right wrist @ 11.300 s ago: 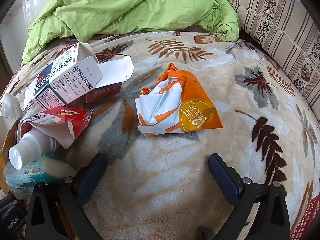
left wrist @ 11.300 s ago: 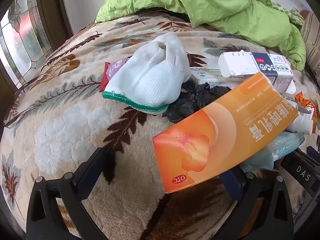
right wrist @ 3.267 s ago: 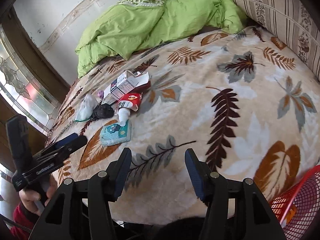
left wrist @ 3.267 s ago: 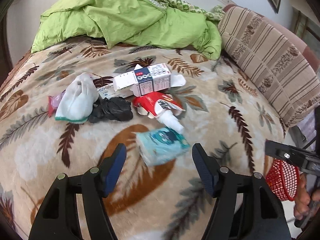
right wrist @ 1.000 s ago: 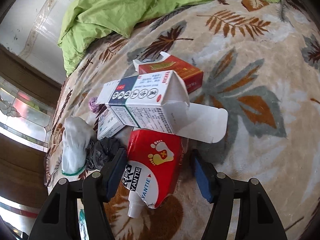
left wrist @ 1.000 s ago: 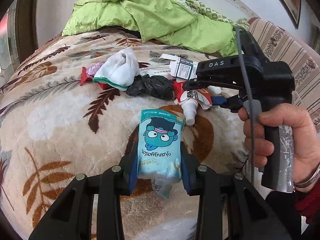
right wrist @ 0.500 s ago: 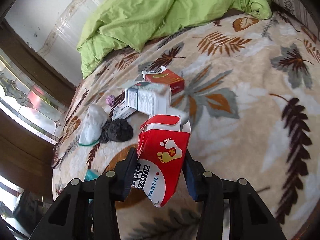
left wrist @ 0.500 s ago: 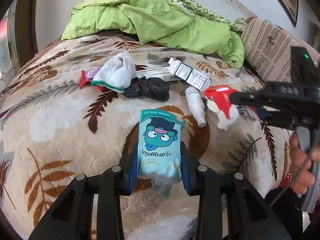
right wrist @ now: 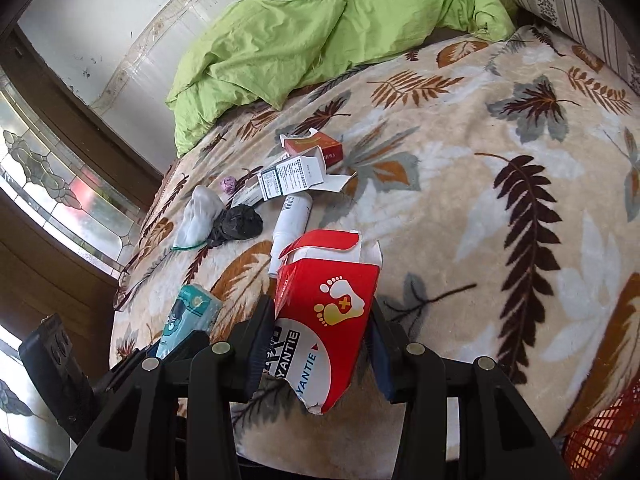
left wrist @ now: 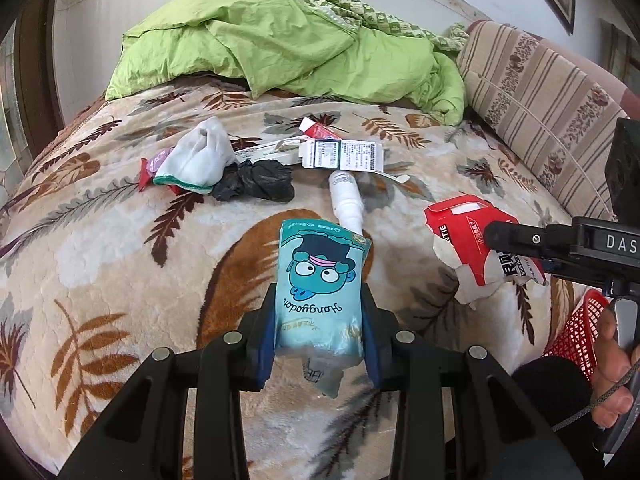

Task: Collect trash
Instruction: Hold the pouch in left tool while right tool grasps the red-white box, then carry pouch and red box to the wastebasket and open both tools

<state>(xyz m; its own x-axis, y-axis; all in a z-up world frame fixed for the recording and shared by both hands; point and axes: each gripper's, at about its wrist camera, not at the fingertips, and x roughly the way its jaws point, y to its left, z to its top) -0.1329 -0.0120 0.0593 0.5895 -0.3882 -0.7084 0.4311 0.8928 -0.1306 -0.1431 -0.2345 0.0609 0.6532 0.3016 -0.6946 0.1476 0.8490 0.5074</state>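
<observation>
Left wrist view takes in the bed, its leaf-patterned blanket (left wrist: 100,248) spread wide, with a rumpled green quilt (left wrist: 280,48) heaped at the far end and a striped cushion (left wrist: 540,108) on the right. Low at the right edge a red mesh basket (left wrist: 576,332) peeks out just off the bed. Litter lies in a loose row across the far middle of the blanket: a white glove (left wrist: 198,158), a black crumpled bag (left wrist: 256,186) touching it, an opened white carton (left wrist: 344,154), and a white bottle (left wrist: 346,202) lying on its side nearer.

Close in, the left gripper (left wrist: 320,332) is clamped narrowly on a teal tissue pack (left wrist: 320,292) with a cartoon face, held above the blanket. To the right, the right gripper (right wrist: 320,340) pinches a torn red box (right wrist: 326,312) marked with a footprint, its flap open, held over the near edge of the bed.
</observation>
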